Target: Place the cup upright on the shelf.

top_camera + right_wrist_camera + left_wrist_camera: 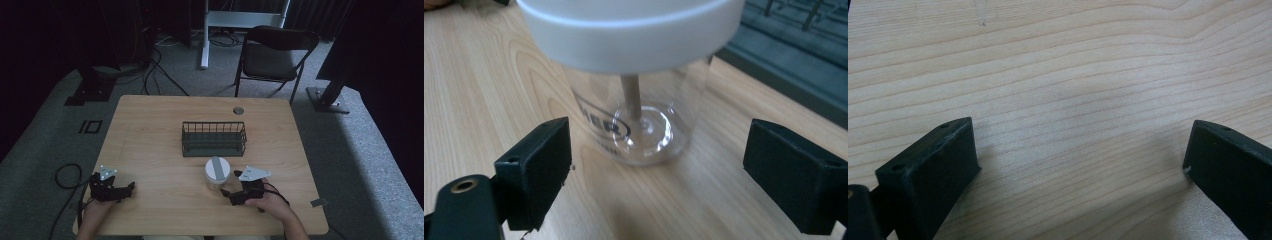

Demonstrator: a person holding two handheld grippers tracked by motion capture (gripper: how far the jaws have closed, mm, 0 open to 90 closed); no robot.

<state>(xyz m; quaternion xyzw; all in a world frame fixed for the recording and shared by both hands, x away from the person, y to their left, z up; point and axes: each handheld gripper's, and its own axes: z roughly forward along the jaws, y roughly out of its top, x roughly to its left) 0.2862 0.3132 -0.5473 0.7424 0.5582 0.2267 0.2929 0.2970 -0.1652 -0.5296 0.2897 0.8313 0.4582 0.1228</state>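
1. Resting low over the bare wooden table (150,150) near the front edge: left gripper (1080,165), jaws spread wide, clasping nothing.
2. Facing the clear jar (639,110): right gripper (656,170), jaws released, standing either side, not touching.
3. Standing upright just before the wire basket (214,139): jar, white-lidded.

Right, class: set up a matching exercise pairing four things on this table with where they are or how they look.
Things:
1. jar
2. wire basket
3. left tool
4. right tool

Descriptions:
A. dark, standing mid-table
B. open over bare wood
C. clear, with a white lid
D. open, aimed at the jar

Pairs: 1-C, 2-A, 3-B, 4-D
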